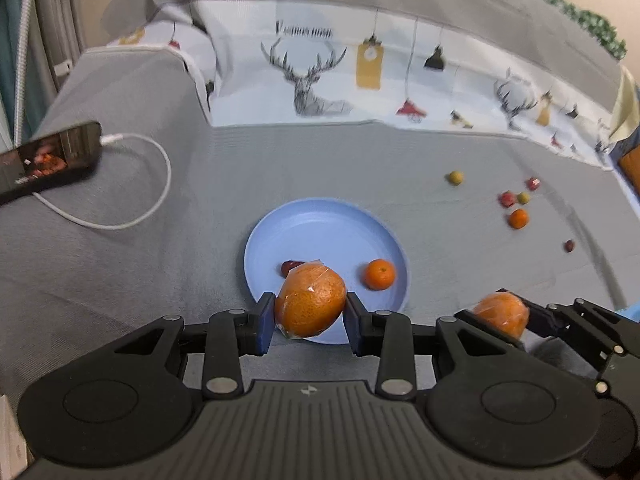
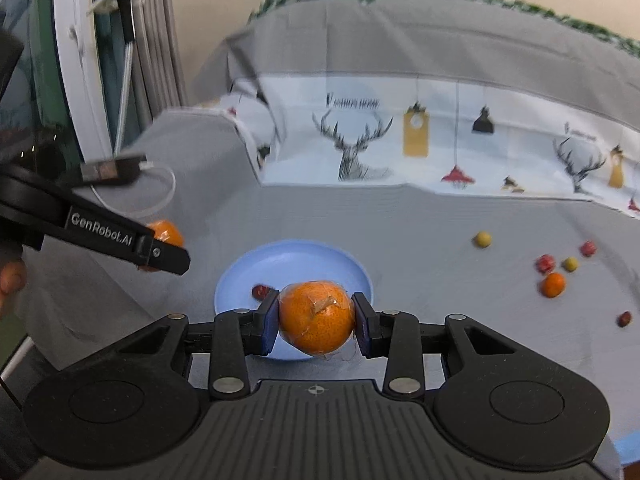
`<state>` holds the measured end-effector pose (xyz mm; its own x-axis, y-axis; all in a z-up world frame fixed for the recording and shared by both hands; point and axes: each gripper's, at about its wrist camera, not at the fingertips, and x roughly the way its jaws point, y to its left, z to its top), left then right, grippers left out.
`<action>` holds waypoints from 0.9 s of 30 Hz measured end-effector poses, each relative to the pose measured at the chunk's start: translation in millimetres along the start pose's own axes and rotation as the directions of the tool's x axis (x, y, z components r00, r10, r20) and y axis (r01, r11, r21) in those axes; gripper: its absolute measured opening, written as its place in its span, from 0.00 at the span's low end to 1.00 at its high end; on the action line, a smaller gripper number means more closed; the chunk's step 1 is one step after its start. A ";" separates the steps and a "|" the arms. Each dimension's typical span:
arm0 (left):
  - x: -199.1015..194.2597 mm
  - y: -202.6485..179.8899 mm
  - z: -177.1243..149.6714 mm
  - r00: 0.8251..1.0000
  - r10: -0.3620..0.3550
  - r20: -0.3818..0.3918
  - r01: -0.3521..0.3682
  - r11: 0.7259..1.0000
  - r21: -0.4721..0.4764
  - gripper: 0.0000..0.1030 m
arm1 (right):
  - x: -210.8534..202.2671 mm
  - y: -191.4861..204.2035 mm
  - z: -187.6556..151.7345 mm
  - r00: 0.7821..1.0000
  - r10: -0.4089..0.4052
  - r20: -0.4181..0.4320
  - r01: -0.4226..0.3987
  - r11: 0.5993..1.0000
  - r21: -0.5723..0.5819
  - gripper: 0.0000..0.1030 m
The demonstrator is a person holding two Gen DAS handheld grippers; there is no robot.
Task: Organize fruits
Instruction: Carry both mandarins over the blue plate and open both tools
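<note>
Left wrist view: two claws each gripped one wrapped orange above the blue plate (image 1: 256, 240).
The left claw (image 1: 310, 314) clamped a wrapped orange (image 1: 310, 300), long axis tilted across the fingers. The right claw (image 2: 316, 318) clamped a second wrapped orange (image 2: 316, 320). The plate held one small orange (image 1: 379, 274) and one red fruit (image 1: 288, 267), partly hidden. Six small fruits lay blurred on the grey cover (image 1: 120, 272).

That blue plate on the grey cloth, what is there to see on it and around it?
The blue plate is round and pale blue with a low raised rim; it looks like matte plastic. It lies flat on the grey cloth. On it sit a small orange and a small dark red fruit, apart from each other. Both grippers hold plastic-wrapped oranges near its closer edge: the left gripper over the rim, the right gripper in front of it. Neither visibly touches the plate.
</note>
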<state>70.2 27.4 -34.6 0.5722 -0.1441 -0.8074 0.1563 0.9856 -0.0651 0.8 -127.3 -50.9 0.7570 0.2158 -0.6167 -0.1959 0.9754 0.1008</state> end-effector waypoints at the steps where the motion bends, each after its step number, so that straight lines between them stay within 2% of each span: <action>1: 9.4 1.3 1.8 1.000 0.002 -0.012 -0.002 1.000 0.001 0.39 | 9.4 1.0 -0.4 1.000 0.005 -0.017 -0.005 1.000 -0.001 0.38; 9: 79.1 9.8 15.6 0.995 0.018 -0.100 -0.016 1.000 0.021 0.39 | 77.6 5.3 1.5 0.994 0.025 -0.110 -0.031 0.998 -0.056 0.38; 18: 130.3 15.0 29.0 0.989 0.047 -0.142 -0.040 0.998 0.053 0.39 | 127.8 -1.5 -0.5 0.985 0.034 -0.170 -0.047 0.996 -0.078 0.38; 20: 131.9 14.5 31.8 0.993 0.023 -0.114 -0.014 0.997 0.074 0.52 | 136.9 -2.1 1.7 0.982 0.053 -0.180 -0.070 0.993 -0.092 0.38; 21: 128.8 13.6 33.5 0.996 0.008 -0.089 -0.001 0.996 0.084 0.77 | 139.8 -2.2 3.0 0.982 0.062 -0.180 -0.080 0.992 -0.095 0.40; 22: 123.0 13.9 35.5 0.999 0.012 -0.048 -0.008 0.997 0.081 0.96 | 141.7 -2.0 4.5 0.983 0.064 -0.174 -0.082 0.991 -0.101 0.46; 23: 115.0 14.5 37.1 1.000 0.024 -0.001 -0.024 0.997 0.070 1.00 | 142.2 -1.9 5.9 0.984 0.055 -0.169 -0.075 0.991 -0.114 0.63; 24: 106.2 15.6 38.3 0.999 0.030 0.041 -0.033 0.997 0.063 1.00 | 140.4 -2.0 8.3 0.985 0.041 -0.165 -0.063 0.990 -0.128 0.73; 27: 84.9 19.1 38.0 0.999 0.031 0.040 -0.034 0.997 0.072 1.00 | 118.9 -6.2 12.9 0.985 0.051 -0.165 -0.071 0.990 -0.121 0.81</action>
<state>152.3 30.6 -82.1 0.6087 -0.1167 -0.7848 0.1944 0.9809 0.0049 100.1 -107.1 -114.7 0.6327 0.2546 -0.7314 -0.3234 0.9450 0.0492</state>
